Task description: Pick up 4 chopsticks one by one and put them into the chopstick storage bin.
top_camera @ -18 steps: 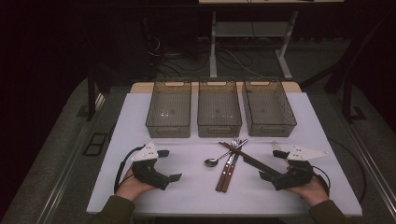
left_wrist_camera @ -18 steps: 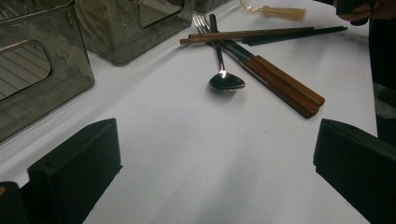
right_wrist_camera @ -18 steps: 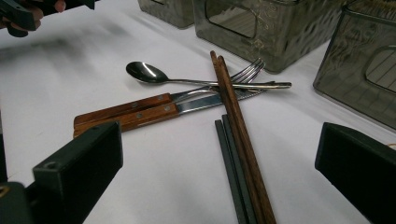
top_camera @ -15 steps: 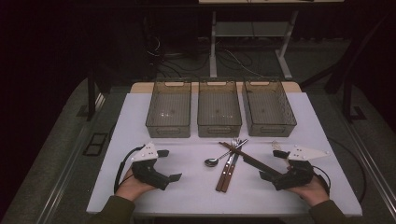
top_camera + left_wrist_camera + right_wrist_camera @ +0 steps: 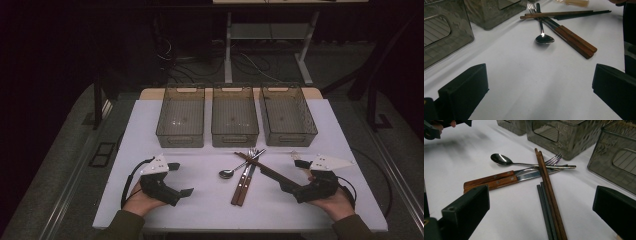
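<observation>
High view: the left gripper (image 5: 177, 178), held in the person's left hand (image 5: 139, 200), rests on the white desk (image 5: 200, 210) at its near left, jaws spread wide and holding nothing. The right gripper (image 5: 295, 175), in the person's right hand (image 5: 339, 202), rests at the near right, jaws likewise spread wide and empty.

Between the two grippers lies a crossed pile of cutlery. The shiny metal spoon (image 5: 226, 173) lies with its bowl toward the left gripper, near it but apart. Two wooden-handled utensils (image 5: 243, 184), one of them a fork by its tines in the right gripper view, lie side by side, handles toward the person. A pair of brown wooden chopsticks (image 5: 250, 159) lies across them, and a pair of dark grey chopsticks (image 5: 272, 174) runs on toward the right gripper; its near end lies just beside that gripper's lower jaw, though contact cannot be confirmed.

Left gripper view: both black jaws stand well apart with bare desk between them; the spoon (image 5: 544, 38) and wooden handles (image 5: 576, 43) lie ahead, clear of the jaws.

Right gripper view: the jaws stand well apart; both chopstick pairs (image 5: 549, 202) run into the gap between them, and the spoon (image 5: 501, 159) lies farther ahead.

Three translucent grey plastic bins (image 5: 235, 131) stand in a row behind the cutlery, well apart from both grippers.
</observation>
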A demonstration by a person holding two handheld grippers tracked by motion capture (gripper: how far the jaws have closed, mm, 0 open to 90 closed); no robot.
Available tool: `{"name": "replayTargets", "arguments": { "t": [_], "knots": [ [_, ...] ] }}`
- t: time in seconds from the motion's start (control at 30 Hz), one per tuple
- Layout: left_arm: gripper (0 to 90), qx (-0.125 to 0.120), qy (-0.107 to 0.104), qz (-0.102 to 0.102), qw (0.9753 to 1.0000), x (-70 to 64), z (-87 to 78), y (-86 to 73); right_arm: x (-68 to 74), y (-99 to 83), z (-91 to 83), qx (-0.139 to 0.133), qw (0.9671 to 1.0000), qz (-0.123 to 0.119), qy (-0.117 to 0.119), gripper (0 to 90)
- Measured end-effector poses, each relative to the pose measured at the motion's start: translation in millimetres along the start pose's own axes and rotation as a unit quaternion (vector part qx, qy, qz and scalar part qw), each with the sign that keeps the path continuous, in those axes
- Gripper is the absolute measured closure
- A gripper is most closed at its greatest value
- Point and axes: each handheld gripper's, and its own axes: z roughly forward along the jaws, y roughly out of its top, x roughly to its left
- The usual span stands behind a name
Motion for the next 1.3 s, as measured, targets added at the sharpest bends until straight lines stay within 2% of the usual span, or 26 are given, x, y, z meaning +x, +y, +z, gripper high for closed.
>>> {"name": "replayTargets", "arguments": {
  "t": [0.2, 0.37, 0.57, 0.77, 1.3],
  "knots": [
    [0.0, 0.006, -0.008, -0.003, 0.9999, 0.7, 0.2, -1.1, -0.9, 4.9, -1.5, 0.003, 1.0000, 0.003, 0.001, 0.6],
    [0.0, 0.009, -0.007, -0.010, 0.9999, 0.7, 0.9, -1.6, -0.9, 9.0, -1.2, 0.006, 1.0000, 0.002, 0.005, 0.6],
    [0.0, 0.011, -0.002, -0.005, 0.9999, -0.9, 1.2, -1.3, -2.2, 13.0, 0.8, 0.013, 0.9999, -0.002, 0.003, 0.6],
    [0.0, 0.011, -0.002, 0.002, 0.9999, -2.6, 1.3, -1.4, -6.7, 18.1, 6.9, 0.022, 0.9997, -0.008, -0.003, 0.7],
    [0.0, 0.003, 0.004, 0.001, 1.0000, -2.0, 0.1, -1.2, -20.5, 27.8, 24.7, 0.029, 0.9995, 0.003, -0.008, 2.3]
  ]
}}
